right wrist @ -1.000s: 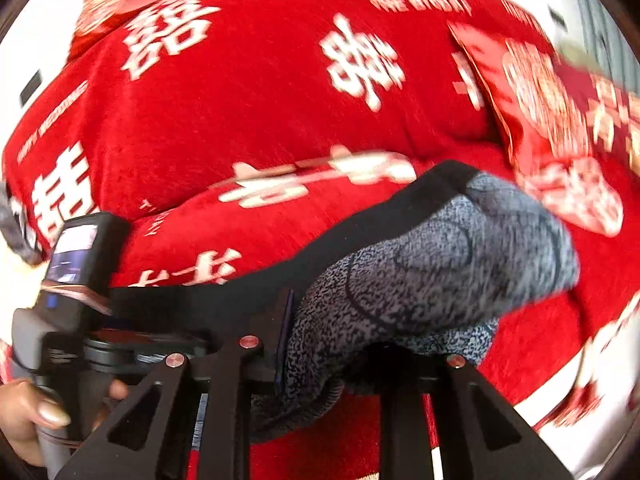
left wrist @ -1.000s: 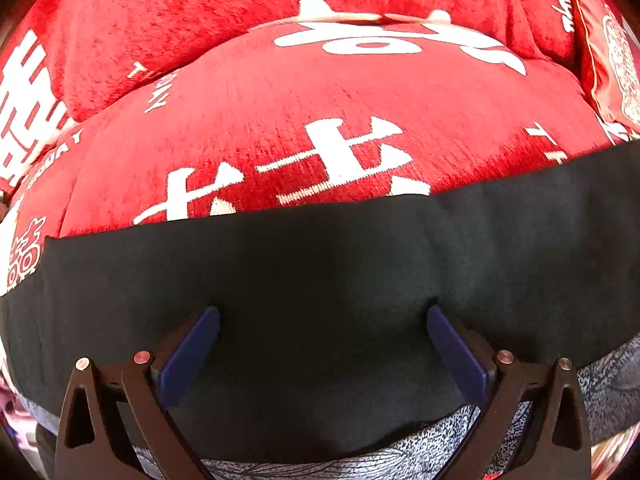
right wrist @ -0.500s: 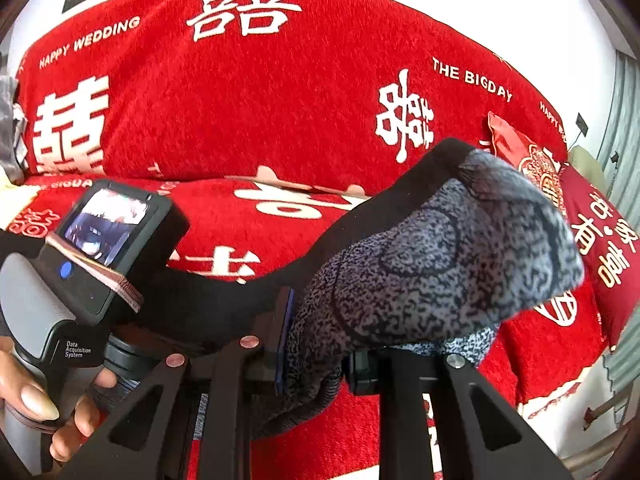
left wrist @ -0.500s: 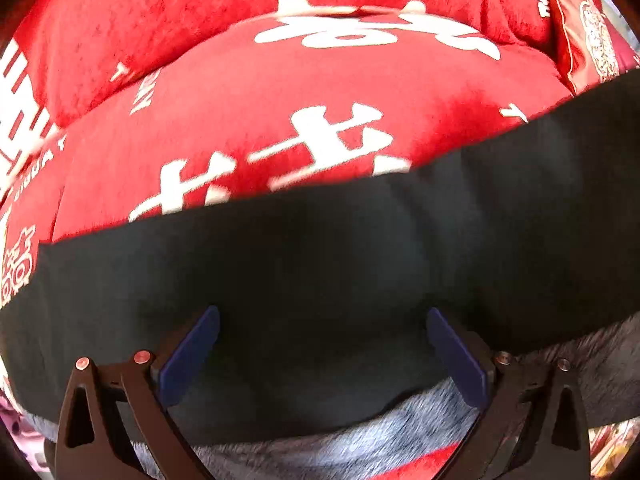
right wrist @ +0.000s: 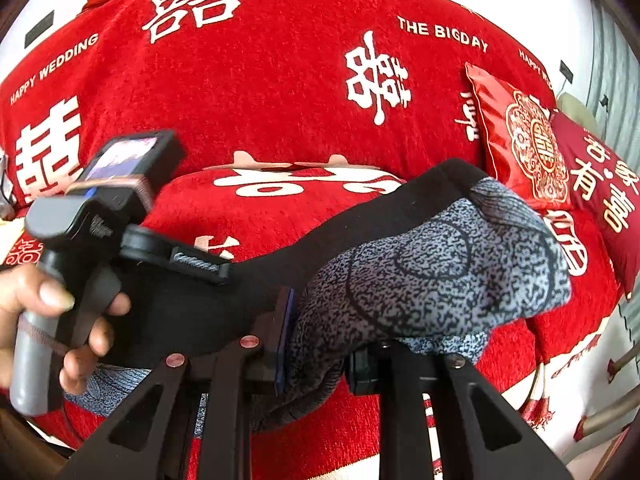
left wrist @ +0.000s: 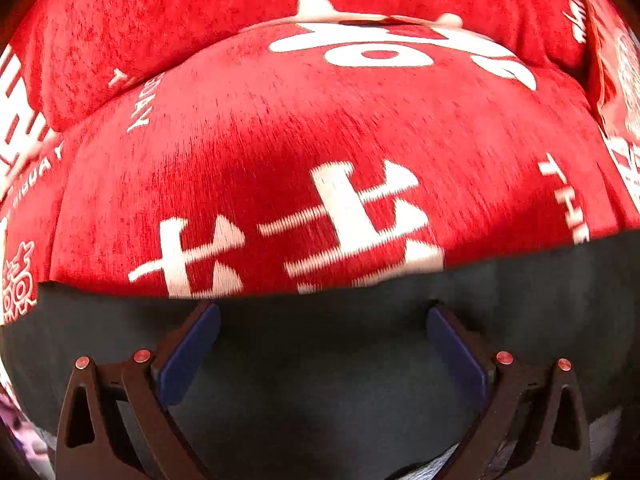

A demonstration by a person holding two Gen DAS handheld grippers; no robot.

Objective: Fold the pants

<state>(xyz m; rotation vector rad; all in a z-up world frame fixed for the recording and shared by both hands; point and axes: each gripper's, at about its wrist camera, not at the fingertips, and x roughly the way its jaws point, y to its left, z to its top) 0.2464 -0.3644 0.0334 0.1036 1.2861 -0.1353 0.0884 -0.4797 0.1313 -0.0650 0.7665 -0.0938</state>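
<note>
The pants (right wrist: pixel 440 264) are held up over the red sofa (right wrist: pixel 280 80) — grey patterned cloth with a broad black waistband (left wrist: pixel 320 360). In the right wrist view the right claw (right wrist: pixel 320 344) is nearly closed, a thick bunch of the grey cloth pinched between its pads, and the bunch bulges forward over the fingers. From there the waistband runs leftward, toward the left hand (right wrist: pixel 52 312) on its grip handle. In the left wrist view the left claw (left wrist: pixel 322 344) is spread wide over the waistband, which lies across the gap between the blue pads (left wrist: pixel 188 356); no pinch can be seen, so nothing is judged to be held on that side. The sofa seat (left wrist: pixel 320 140) lies just beyond the band's edge.

The step in hand is judged to be the spreading of the waistband between the two claws before the garment is laid down for folding. It would be done well if:

- the left claw were closed on the band's free end, near the corner and not mid-span, so that the edge is drawn straight;
- the right pinch were kept firm — the bunch is thick, and a layer could slip out under tension;
- the band were kept level and taut, without twist, as it is lowered;
- the legs, hidden below both views, were allowed to hang free, so that no crease is laid in.

A sagging waistband would be the sign that the claws should be drawn further apart.
</note>
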